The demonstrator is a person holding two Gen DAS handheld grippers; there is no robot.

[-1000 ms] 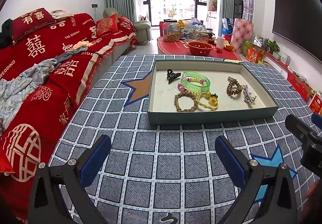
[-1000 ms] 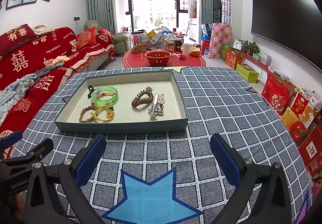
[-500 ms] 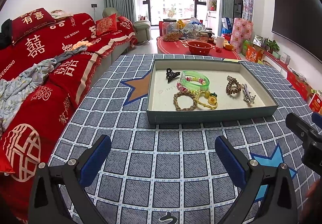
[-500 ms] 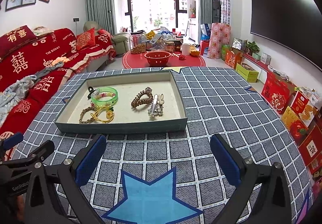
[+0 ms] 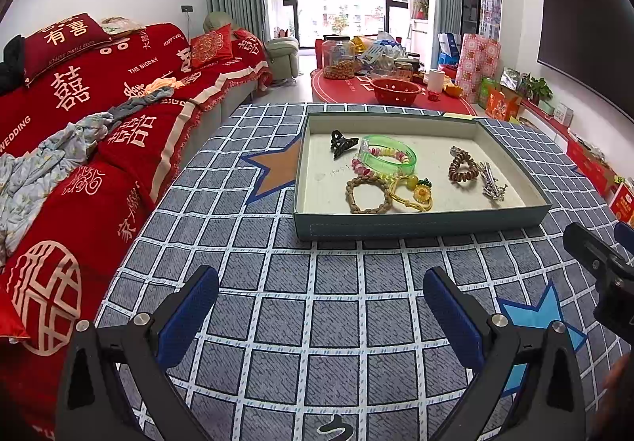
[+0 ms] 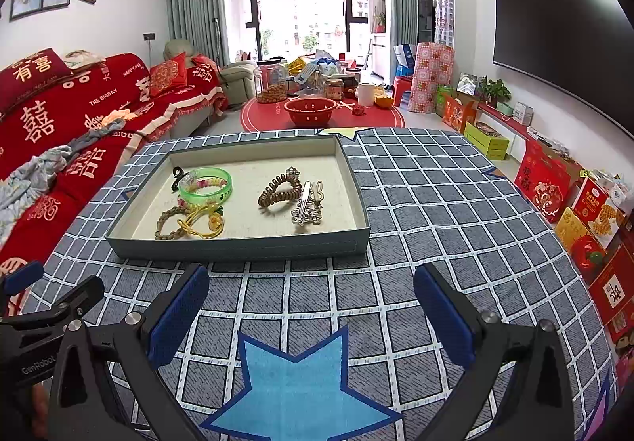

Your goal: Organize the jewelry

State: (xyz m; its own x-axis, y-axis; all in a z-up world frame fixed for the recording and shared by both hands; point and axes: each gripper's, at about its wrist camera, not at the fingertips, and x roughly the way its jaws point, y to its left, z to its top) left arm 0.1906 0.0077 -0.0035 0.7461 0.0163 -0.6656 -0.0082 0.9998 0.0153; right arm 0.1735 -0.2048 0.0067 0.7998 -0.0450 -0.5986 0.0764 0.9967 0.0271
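Cardboard tray [image 5: 420, 229] holds all the jewelry; I hold both grippers back from it, spread and empty.

From left: black claw clip [image 5: 341, 143], green bangle [image 5: 390, 157], braided bracelet [image 5: 367, 194], yellow cord charm [image 5: 416, 193], coil hair tie [image 5: 461, 165], silver clips [image 5: 491, 183]. Left gripper [image 5: 321, 312] and right gripper [image 6: 311, 308] hover over the checked cloth [image 6: 436, 203]. Sorting could be starting or done; I can't tell.

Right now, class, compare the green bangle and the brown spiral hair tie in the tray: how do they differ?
The green bangle is smooth, see-through and a wide oval; the brown spiral hair tie is coiled, opaque and pinched out of round. The bangle lies left, over a bead bracelet; the hair tie lies right, beside silver clips. Both are loops lying flat in the tray.
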